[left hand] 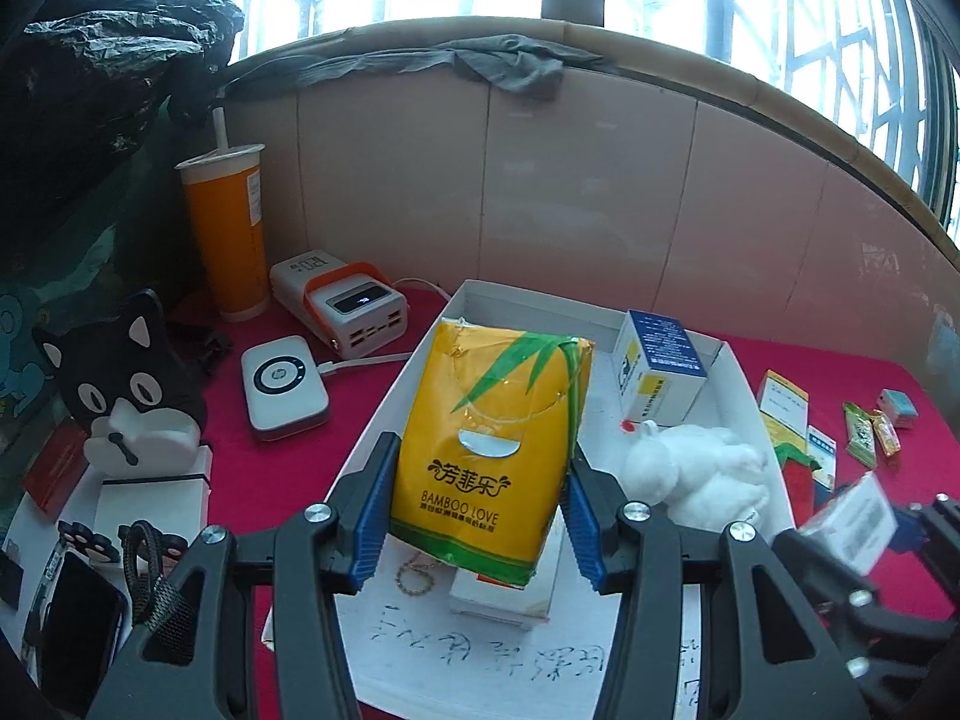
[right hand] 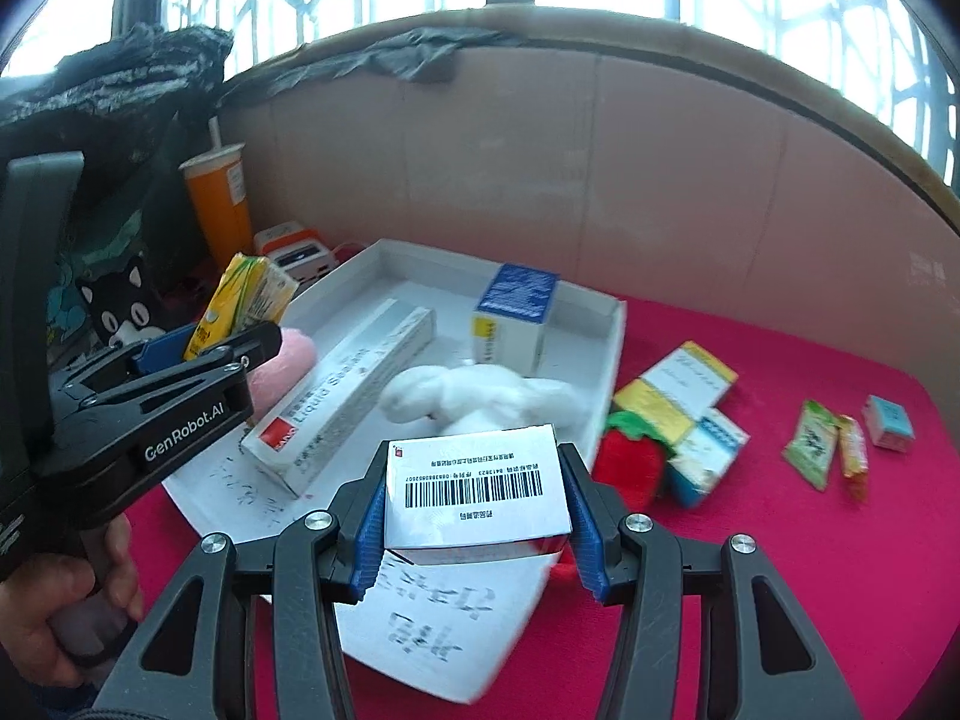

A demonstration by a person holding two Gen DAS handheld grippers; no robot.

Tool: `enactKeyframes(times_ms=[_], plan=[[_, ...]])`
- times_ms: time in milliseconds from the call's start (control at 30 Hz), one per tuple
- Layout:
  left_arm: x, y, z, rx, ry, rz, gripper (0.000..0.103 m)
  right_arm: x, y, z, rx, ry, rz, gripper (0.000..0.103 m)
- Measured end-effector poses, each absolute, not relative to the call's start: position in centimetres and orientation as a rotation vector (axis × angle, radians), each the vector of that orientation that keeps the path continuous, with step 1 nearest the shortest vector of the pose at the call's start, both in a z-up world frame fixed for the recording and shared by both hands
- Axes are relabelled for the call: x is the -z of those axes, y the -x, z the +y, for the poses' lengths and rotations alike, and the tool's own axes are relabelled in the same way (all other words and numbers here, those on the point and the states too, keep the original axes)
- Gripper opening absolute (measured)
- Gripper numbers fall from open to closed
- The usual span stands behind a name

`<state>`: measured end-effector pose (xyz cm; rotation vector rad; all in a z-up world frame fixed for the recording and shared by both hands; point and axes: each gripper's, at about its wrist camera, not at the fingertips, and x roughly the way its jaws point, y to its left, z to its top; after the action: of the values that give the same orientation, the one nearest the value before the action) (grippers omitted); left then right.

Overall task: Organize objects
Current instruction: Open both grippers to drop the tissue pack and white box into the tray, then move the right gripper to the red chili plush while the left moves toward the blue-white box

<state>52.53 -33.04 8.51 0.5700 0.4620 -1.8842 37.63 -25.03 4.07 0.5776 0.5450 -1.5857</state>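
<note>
sitting between left claw (left hand: 477,504): tissue pack (left hand: 492,450)

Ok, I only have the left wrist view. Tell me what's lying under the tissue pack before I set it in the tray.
Observer: A long white box lies lengthwise on the floor of the tray, with a red logo at its near end.
Operator: Check the left side of it too.
Observer: A pink soft toy sits beside that box, close to the left gripper holding the tissue pack.
Operator: Report the right gripper. It's a blur here.
Observer: The right gripper has its jaws shut on a white barcode box, over the tray's near edge.
</note>
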Motion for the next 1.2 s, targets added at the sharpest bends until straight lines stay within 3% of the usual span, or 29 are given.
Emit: enactKeyframes(times_ms=[233,300,333,400,467,1200], plan=[[-8.0,-53.0,-33.5,1.830,-0.582,0.457,0.052,-2.5,-38.7,-26.2,1.562,-0.585,0.565,0.057],[-8.0,-52.9,-33.4,1.817,-0.581,0.446,0.060,-2.3,-38.8,-26.3,1.546,-0.587,0.575,0.064],[-8.1,-52.9,-33.3,1.820,-0.580,0.439,0.069,-2.3,-38.9,-26.1,1.548,-0.584,0.574,0.069],[-8.3,-52.7,-33.0,1.832,-0.573,0.422,0.085,-2.6,-38.8,-25.8,1.556,-0.571,0.560,0.089],[-8.6,-52.5,-32.7,1.837,-0.556,0.400,0.095,-3.0,-38.6,-25.5,1.565,-0.559,0.541,0.093],[-9.4,-48.0,-29.7,1.934,-0.607,0.354,0.096,-3.9,-32.6,-22.3,1.703,-0.638,0.435,0.095]])
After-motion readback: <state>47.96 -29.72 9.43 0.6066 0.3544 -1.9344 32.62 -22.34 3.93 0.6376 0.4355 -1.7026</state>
